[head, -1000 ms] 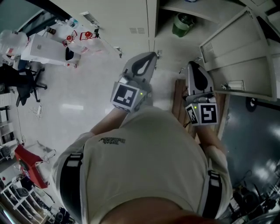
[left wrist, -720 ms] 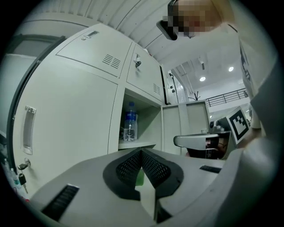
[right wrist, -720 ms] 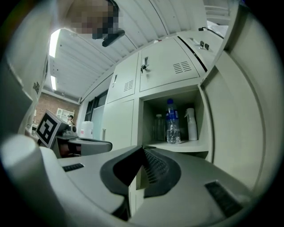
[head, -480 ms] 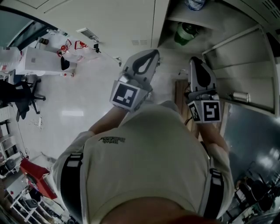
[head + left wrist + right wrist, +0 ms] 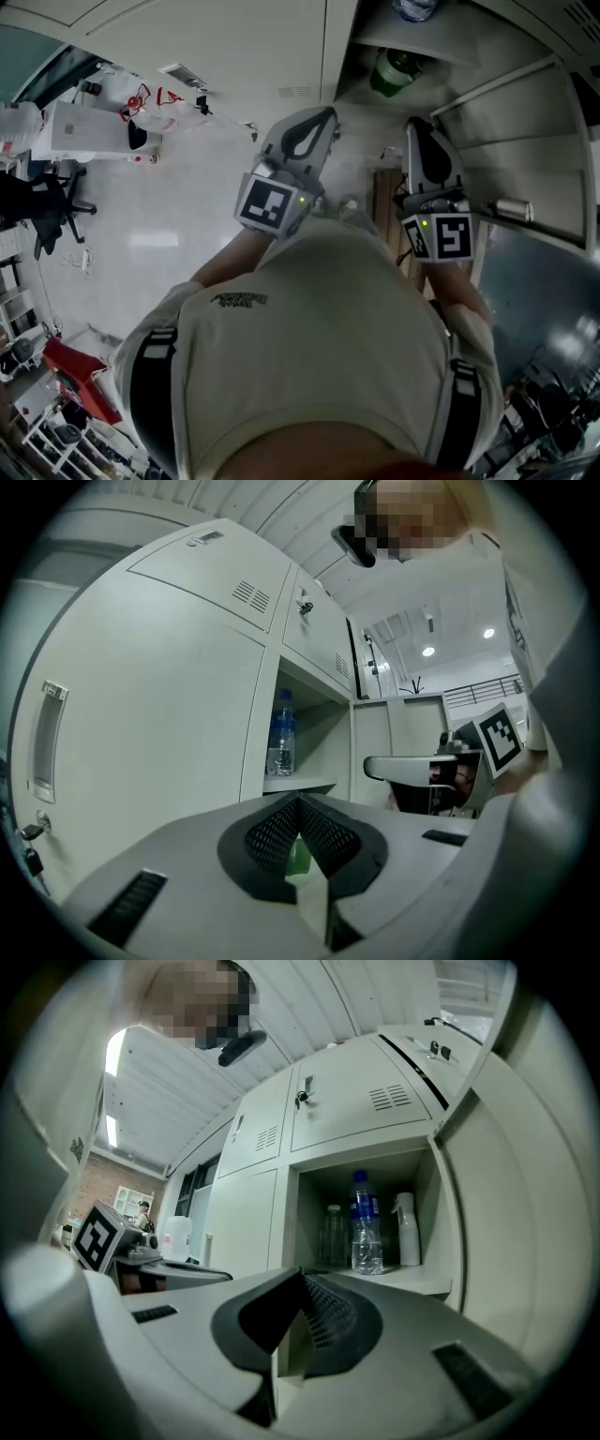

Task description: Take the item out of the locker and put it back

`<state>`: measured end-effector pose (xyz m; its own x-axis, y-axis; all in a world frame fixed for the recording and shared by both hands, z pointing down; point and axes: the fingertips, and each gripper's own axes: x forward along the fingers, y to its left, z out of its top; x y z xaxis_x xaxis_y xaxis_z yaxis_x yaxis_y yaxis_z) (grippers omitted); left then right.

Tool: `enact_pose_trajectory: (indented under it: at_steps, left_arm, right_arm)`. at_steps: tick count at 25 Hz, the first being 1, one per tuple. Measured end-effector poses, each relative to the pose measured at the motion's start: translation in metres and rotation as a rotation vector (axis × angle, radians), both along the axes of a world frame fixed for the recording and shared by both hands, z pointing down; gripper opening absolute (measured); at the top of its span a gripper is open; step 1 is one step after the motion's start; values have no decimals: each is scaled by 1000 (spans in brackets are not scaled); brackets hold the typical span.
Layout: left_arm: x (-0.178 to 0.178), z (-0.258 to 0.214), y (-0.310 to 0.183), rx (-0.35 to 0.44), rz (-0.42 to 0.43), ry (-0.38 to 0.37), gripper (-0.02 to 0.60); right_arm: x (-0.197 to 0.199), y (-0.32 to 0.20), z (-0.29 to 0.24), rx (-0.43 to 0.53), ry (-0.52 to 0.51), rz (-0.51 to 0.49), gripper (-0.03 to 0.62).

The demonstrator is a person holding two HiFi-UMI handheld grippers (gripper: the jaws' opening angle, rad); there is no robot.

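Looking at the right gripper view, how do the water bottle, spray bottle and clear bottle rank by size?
1. Blue-labelled water bottle, though it seems nearest.
2. White spray bottle.
3. Clear bottle, nearly the same.

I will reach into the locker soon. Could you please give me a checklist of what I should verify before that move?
1. Locker door open: ok. The door is swung aside.
2. Water bottle upright on the shelf: ok.
3. Right gripper open for a grasp: not ok. Its jaws are together and empty.
4. Left gripper open: not ok. Its jaws are together and empty.
5. Room beside the water bottle: cannot tell. A clear bottle and a spray bottle stand close on either side.
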<state>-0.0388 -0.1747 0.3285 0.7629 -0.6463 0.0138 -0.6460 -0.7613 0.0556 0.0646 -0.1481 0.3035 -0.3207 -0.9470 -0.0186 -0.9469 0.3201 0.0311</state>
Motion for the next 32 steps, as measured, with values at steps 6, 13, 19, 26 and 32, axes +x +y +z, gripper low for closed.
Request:
enact_pose_trajectory:
  at_steps: [6,13,19,26,32]
  left_arm:
    - [6,4,5,-26,-32,-4,11]
    - [20,12,3,-28,-30,-30,11]
    - [37,21,-9,-30,-19,-32,11]
    - [56,48,-30,-36,-1,-36,11]
    - [70,72,-40,-86,16,-44,11]
  right_arm:
    - [8,0,5,-10,-14,-19,3]
    - [19,-10,21,-53,-42,1,86]
    - [29,-38,46,-122,-27,34,309]
    - [38,-79,96,-222,21,92,377]
    - [47,-110,144,-300,34,154,377]
